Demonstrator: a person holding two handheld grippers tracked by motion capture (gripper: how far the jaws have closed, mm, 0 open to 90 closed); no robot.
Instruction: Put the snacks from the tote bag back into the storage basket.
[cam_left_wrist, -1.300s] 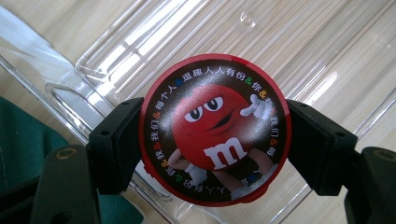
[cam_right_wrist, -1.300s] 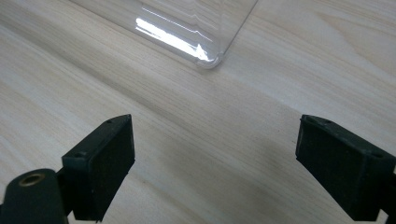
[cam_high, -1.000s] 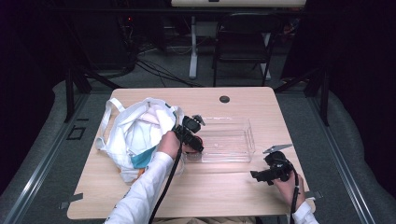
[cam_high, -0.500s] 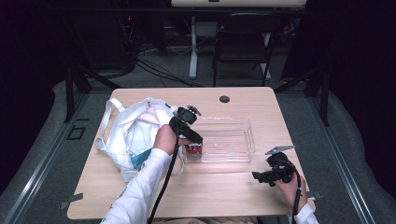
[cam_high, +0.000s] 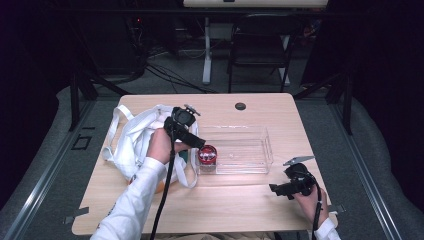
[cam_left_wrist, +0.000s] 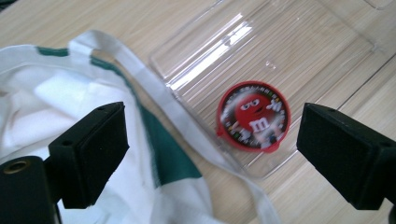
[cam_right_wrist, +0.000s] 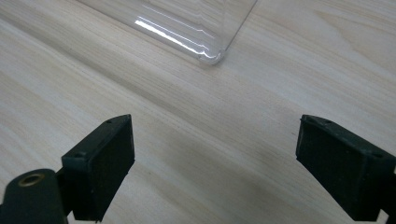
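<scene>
The red candy tin (cam_left_wrist: 252, 116) with the round M&M face on its lid now lies flat inside the clear plastic tray (cam_left_wrist: 322, 42). It sits in the end of the tray that is closest to the white cloth bag (cam_left_wrist: 42, 98). So this part of the job looks done: one thing has gone from the bag into the tray.

The left gripper (cam_high: 192, 141) hangs above that end of the tray. Its jaws have just been opening, and now they stand wide apart with nothing pinched between them. In the left gripper view the tin lies between the two jaws but far below them, closer to the right jaw than to the left one. No pad touches it. The bag with its green stripe lies under the left jaw, and one white strap runs along the tray's edge, just beside the tin.

The right gripper (cam_high: 283, 189) rests low over the bare tabletop (cam_right_wrist: 177, 154). Its jaws are wide open too and hold nothing. A rounded corner of the tray shows ahead of them, well past the jaw tips.

What is left? The bag looks puffy, and something orange (cam_high: 159, 186) peeks out under it near the person's left sleeve, so there may be more things to take out. The rest of the tray has lots of room for them. The next job, I think, is for the left gripper to go back to the bag
</scene>
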